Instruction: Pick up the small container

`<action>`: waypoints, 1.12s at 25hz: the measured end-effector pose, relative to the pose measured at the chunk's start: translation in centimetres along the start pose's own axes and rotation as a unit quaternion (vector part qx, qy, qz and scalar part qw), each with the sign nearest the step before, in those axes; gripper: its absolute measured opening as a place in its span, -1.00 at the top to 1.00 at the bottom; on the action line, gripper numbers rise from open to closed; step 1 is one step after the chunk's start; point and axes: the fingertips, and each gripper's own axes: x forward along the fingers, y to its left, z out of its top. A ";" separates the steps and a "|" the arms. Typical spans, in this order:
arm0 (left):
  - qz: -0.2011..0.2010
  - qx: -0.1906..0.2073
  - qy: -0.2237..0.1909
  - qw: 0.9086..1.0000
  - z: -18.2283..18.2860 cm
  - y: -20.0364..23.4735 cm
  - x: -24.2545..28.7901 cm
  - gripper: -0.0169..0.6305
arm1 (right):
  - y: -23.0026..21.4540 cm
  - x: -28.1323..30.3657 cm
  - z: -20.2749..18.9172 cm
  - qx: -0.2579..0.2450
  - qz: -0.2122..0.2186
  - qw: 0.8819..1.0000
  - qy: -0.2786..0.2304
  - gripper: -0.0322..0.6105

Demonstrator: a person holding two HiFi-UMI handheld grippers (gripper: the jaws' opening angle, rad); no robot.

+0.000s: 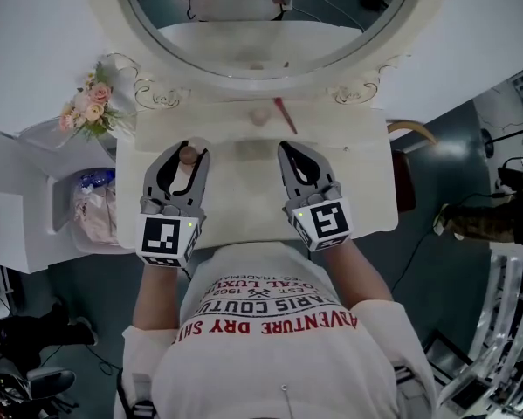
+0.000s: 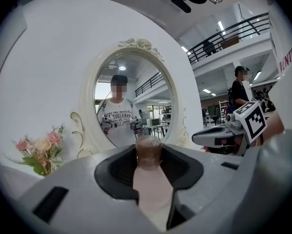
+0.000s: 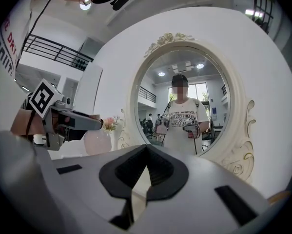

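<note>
The small container [image 1: 189, 154] is a pale pink bottle with a brown cap [image 2: 148, 151]. My left gripper [image 1: 188, 168] is shut on it and holds it over the left part of the white vanity top [image 1: 366, 199]. In the left gripper view the bottle fills the gap between the jaws of that gripper [image 2: 149, 172], cap pointing away toward the mirror. My right gripper [image 1: 287, 151] hovers beside it on the right, jaws closed tip to tip with nothing in them. In its own view, my right gripper [image 3: 146, 152] has only tabletop showing through the slit.
An oval mirror [image 1: 265, 24] in a cream frame stands at the back of the vanity. A red stick-shaped item [image 1: 285, 116] and a small pink object [image 1: 259, 116] lie near its base. Flowers [image 1: 91, 103] in a pink vase [image 3: 97, 141] stand back left. A bin [image 1: 95, 208] sits left of the table.
</note>
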 end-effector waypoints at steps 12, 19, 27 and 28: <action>-0.005 -0.004 0.002 1.000 -0.6 0.1 -1.1 0.50 | 1.3 0.0 0.1 -0.008 0.010 1.000 0.005 0.90; -0.011 -0.003 -0.001 1.000 -0.6 0.3 -1.1 0.50 | 1.6 0.2 0.1 -0.014 0.012 1.000 0.005 0.90; -0.016 -0.004 -0.001 1.000 -0.7 0.3 -0.6 0.50 | 1.7 0.5 -0.1 -0.016 0.013 1.000 0.007 0.90; -0.016 -0.004 -0.001 1.000 -0.7 0.3 -0.6 0.50 | 1.7 0.6 -0.1 -0.016 0.012 1.000 0.007 0.90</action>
